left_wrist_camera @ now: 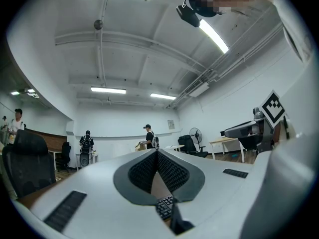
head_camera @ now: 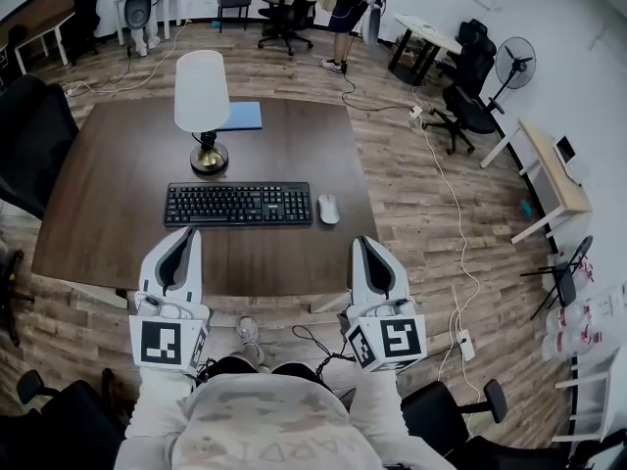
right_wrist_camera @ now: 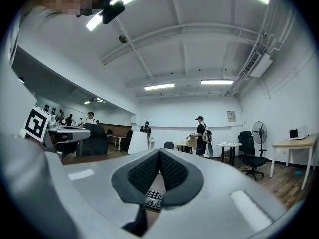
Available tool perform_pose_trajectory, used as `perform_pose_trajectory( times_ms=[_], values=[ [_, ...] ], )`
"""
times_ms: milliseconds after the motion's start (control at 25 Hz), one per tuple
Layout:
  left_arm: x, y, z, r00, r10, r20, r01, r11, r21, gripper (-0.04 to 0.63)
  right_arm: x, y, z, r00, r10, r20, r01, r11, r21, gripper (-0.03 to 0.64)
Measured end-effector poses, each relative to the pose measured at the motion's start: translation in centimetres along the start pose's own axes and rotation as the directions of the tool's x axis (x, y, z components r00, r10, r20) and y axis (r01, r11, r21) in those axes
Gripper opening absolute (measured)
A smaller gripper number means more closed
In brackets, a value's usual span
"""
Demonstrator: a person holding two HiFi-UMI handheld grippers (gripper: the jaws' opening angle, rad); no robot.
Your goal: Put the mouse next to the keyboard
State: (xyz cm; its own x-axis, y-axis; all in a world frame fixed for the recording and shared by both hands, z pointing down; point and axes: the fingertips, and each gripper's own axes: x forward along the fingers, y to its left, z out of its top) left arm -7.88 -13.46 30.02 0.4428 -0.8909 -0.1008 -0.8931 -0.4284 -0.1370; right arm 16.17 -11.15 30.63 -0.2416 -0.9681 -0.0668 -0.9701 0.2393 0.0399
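**Mouse [head_camera: 328, 209] beside keyboard [head_camera: 238, 205], both grippers closed and empty**

Nearest to the person, the left gripper [head_camera: 184, 235] and the right gripper [head_camera: 364, 243] hover over the near edge of the brown table [head_camera: 108, 204], well apart from each other, and both point away from the person. In each gripper view the two ribbed pads meet at the tip and nothing is between them, so both pairs of jaws are closed on nothing.

Beyond the grippers, the black keyboard lies parallel to the near edge, around the middle of the table. The white mouse lies on the table just beside the right end of the keyboard, with a narrow gap between the two. No gripper touches the mouse.

Behind the keyboard, towards the far edge, a table lamp [head_camera: 202, 94] with a white shade and a dark round base stands upright. A blue flat pad [head_camera: 243, 116] lies just beside it, at the far edge.

Past the table, on the wooden floor, black office chairs [head_camera: 284, 13] and a standing fan [head_camera: 514, 63] are visible, and a person [head_camera: 345, 13] stands at the far wall.
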Motion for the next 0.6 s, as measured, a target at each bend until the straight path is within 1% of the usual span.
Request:
perform_pose_trajectory(
  times_ms=[600],
  values=[
    [0.07, 0.18, 0.23, 1.000, 0.005, -0.001, -0.005, 1.000, 0.001, 0.006, 0.22, -0.01, 0.47, 1.000, 0.000, 0.005, 0.000, 1.000, -0.004, 0.009]
  ],
)
